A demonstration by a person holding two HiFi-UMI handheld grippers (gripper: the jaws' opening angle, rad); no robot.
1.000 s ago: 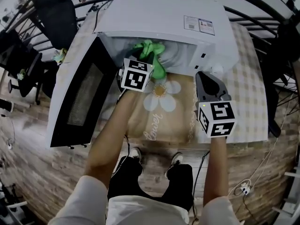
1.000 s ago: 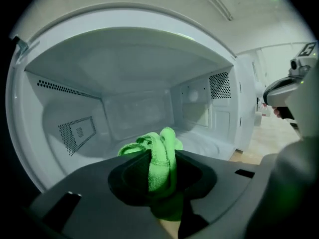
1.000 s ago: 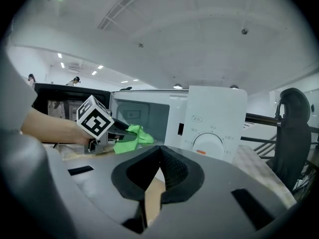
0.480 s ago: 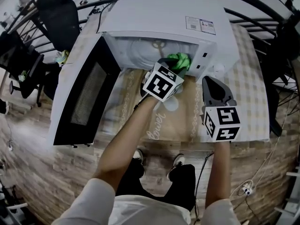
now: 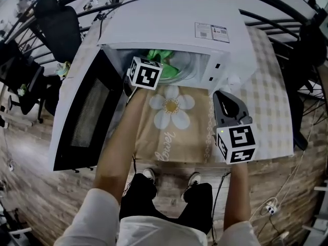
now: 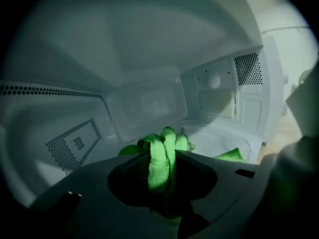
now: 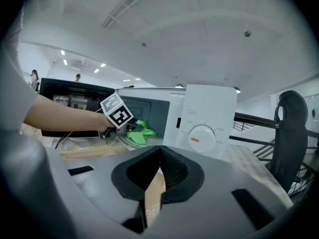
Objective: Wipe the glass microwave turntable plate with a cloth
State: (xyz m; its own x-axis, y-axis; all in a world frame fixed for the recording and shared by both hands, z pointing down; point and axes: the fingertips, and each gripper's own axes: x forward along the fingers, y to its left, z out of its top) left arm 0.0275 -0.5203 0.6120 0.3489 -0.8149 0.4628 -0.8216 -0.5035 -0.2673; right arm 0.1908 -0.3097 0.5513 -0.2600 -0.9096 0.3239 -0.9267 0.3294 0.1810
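The white microwave (image 5: pixel 169 29) stands open, and its glass turntable plate (image 5: pixel 188 65) lies inside the cavity. My left gripper (image 5: pixel 151 64) reaches into the cavity's left part, shut on a bright green cloth (image 5: pixel 161 55). In the left gripper view the cloth (image 6: pixel 160 158) is bunched between the jaws and hangs down onto the plate (image 6: pixel 219 142). My right gripper (image 5: pixel 228 108) hovers over the table in front of the microwave's control panel. Its jaws (image 7: pixel 159 153) meet at the tips with nothing between them. The right gripper view also shows the cloth (image 7: pixel 140 132) at the cavity's mouth.
The microwave door (image 5: pixel 84 114) swings out to the left. A beige tablecloth with a daisy print (image 5: pixel 171 106) covers the table in front. The control dial (image 7: pixel 202 133) sits right of the cavity. Office chairs (image 5: pixel 61 17) and railings stand beyond the table.
The left gripper swept the cloth from the left of the cavity to the right, and now it is back at the left. The right gripper has barely moved.
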